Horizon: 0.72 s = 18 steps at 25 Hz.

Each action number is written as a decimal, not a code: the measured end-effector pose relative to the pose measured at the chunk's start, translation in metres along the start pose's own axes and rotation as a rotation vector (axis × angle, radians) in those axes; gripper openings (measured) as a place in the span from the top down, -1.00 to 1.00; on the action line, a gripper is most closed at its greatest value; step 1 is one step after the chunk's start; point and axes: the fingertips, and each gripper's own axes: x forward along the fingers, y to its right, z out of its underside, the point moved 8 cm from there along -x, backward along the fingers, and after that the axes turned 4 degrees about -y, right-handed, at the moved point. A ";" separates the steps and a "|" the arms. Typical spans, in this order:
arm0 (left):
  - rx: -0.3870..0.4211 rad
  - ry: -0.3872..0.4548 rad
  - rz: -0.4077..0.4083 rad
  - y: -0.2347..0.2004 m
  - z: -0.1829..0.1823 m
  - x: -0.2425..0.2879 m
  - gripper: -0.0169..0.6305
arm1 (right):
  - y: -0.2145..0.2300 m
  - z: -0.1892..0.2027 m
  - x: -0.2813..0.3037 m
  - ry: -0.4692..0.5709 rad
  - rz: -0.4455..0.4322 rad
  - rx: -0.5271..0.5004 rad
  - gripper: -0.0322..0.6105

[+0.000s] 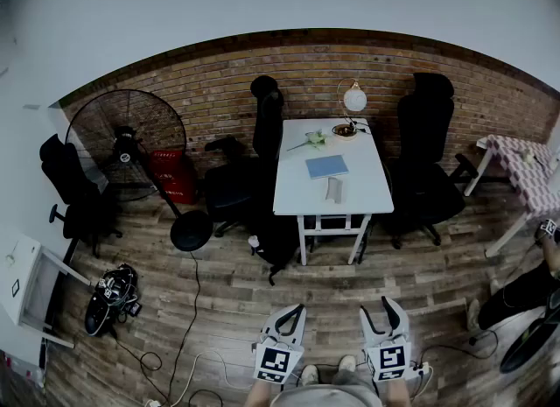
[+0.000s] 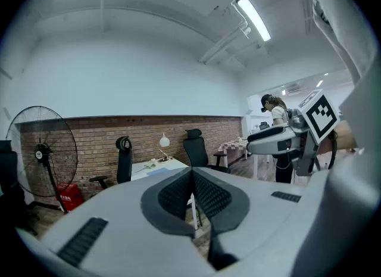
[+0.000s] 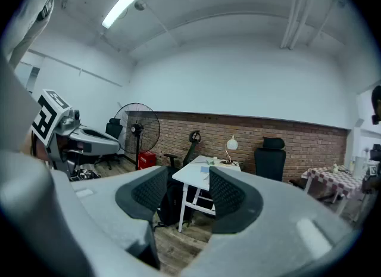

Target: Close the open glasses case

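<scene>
You stand well back from the white desk (image 1: pixel 297 197), holding both claws low in front of you over the wooden floor (image 1: pixel 219 291). Your left claw (image 1: pixel 297 309) is clenched: in the left gripper view its two ribbed pads (image 2: pixel 178 195) press together with nothing between them. Your right claw (image 1: pixel 386 302) is released, and the right gripper view shows its pads (image 3: pixel 149 189) apart with only the distant desk (image 3: pixel 193 177) in the gap.

The glasses case (image 1: pixel 334 190) sits on the near part of the desk, well apart from both claws. It shows as a small grey shape, too small for you to tell how far its lid stands open. Just behind it lies a blue notebook (image 1: pixel 326 166). At the far end of the desk, by the brick wall (image 1: pixel 219 90), stands a lamp with a round white shade (image 1: pixel 354 97), with a small green thing (image 1: pixel 315 140) to its left.

A black office chair (image 1: pixel 249 169) sits at the left side of the desk and another (image 1: pixel 424 160) at the right. Further left, a large standing fan (image 1: pixel 127 138) rises beside a red crate (image 1: pixel 171 175). At the right edge, a table with a checked cloth (image 1: pixel 525 169) stands near a person (image 1: pixel 534 287).
</scene>
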 end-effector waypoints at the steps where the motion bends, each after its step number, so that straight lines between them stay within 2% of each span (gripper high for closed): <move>1: -0.001 0.001 0.002 -0.001 0.000 -0.001 0.94 | -0.002 0.000 -0.001 -0.004 0.005 0.011 0.21; 10: -0.001 0.003 0.015 -0.009 0.000 0.003 0.94 | -0.015 -0.001 0.007 -0.007 -0.009 0.014 0.21; 18: -0.002 -0.006 0.009 -0.018 -0.002 0.025 0.94 | -0.005 -0.003 0.030 -0.018 -0.027 0.002 0.21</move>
